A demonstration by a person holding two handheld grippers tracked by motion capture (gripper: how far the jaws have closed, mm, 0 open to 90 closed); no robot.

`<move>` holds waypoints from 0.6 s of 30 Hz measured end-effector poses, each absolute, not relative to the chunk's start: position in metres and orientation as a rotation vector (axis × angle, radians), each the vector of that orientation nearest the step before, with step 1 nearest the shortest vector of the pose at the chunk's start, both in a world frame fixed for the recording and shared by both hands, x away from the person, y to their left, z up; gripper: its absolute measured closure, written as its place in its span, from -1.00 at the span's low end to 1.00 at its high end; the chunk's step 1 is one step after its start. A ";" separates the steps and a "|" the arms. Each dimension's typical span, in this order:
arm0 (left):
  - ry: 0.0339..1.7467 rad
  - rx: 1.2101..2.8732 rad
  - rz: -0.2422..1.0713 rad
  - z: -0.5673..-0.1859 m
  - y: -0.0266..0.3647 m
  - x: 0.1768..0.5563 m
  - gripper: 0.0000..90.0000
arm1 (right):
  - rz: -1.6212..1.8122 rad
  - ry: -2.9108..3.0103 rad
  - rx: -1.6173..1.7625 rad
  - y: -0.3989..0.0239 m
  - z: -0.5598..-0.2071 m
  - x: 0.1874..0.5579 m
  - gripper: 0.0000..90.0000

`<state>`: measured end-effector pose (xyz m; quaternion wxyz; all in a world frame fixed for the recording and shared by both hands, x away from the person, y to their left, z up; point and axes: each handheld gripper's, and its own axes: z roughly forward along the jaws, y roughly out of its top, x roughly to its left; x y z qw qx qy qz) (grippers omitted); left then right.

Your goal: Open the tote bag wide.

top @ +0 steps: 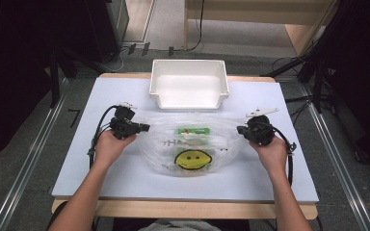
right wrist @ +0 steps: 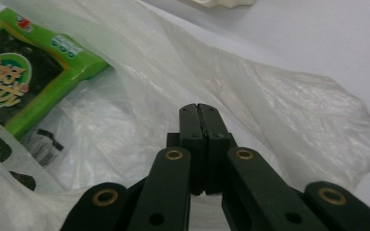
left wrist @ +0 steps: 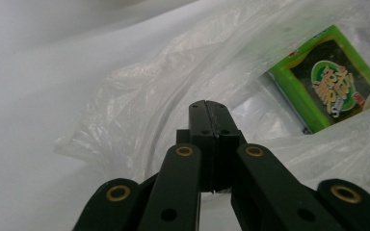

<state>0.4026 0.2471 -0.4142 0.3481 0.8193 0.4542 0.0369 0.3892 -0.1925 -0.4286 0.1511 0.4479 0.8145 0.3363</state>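
A lab: floor rails (top: 26, 163), cables (top: 120, 53), bare worktable (top: 270, 163).

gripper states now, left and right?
Left gripper: closed on the clear plastic bag's left edge.
Right gripper: closed on the bag's right edge.

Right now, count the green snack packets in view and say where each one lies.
1. The green rectangular snack packet lies inside the clear plastic bag with a yellow smiley face, toward its far side; the crumpled plastic may hide others.
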 end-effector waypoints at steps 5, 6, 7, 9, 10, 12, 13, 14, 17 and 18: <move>1.154 2.121 0.092 -0.402 0.248 0.402 1.00 | 1.005 2.349 1.286 -0.195 -0.417 0.388 0.98; 1.141 2.120 0.093 -0.399 0.248 0.401 1.00 | 1.001 2.344 1.281 -0.195 -0.414 0.387 1.00; 1.136 2.114 0.087 -0.397 0.248 0.401 1.00 | 0.986 2.329 1.273 -0.196 -0.409 0.386 1.00; 1.132 2.101 0.053 -0.396 0.248 0.402 1.00 | 1.069 2.351 1.255 -0.199 -0.400 0.385 1.00; 1.132 2.101 0.053 -0.396 0.248 0.402 1.00 | 1.091 2.367 1.241 -0.198 -0.400 0.386 1.00; 1.124 2.094 0.043 -0.395 0.247 0.403 1.00 | 1.090 2.395 1.237 -0.193 -0.402 0.387 1.00; 1.122 2.085 0.048 -0.393 0.247 0.402 1.00 | 1.098 2.403 1.240 -0.189 -0.403 0.388 1.00; 1.122 2.085 0.048 -0.393 0.247 0.402 1.00 | 1.098 2.403 1.240 -0.189 -0.403 0.388 1.00; 1.122 2.078 0.053 -0.384 0.246 0.405 1.00 | 1.109 2.409 1.251 -0.181 -0.402 0.392 1.00; 1.116 2.080 0.051 -0.382 0.244 0.407 1.00 | 1.101 2.419 1.238 -0.176 -0.400 0.397 1.00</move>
